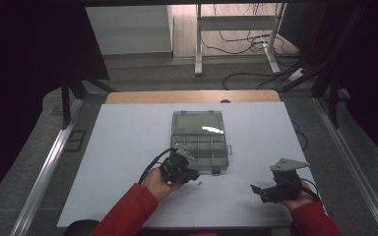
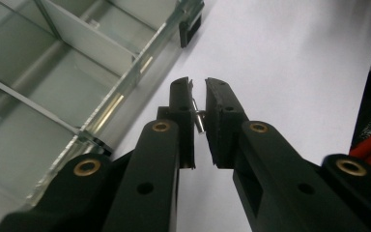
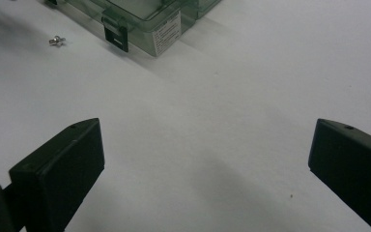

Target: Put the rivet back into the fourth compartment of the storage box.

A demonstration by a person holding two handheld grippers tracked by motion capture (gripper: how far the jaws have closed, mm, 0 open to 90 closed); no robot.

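Between black pads (image 2: 186, 104) — slim metal screw (image 2: 198, 121)

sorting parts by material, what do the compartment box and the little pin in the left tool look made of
Clear greenish compartment box: probably hard plastic, glossy; you see through its walls and dividers. Small silvery pin between the left tool's jaws: apparently metal, bright and shiny.

The one piece of lettering in the scene is a small white label (image 3: 166, 33) stuck on the near end wall of the clear plastic organiser box (image 3: 145, 19), close to its dark latch, seen in the right gripper view. It carries several lines of fine print, but they are too small and blurred to read.
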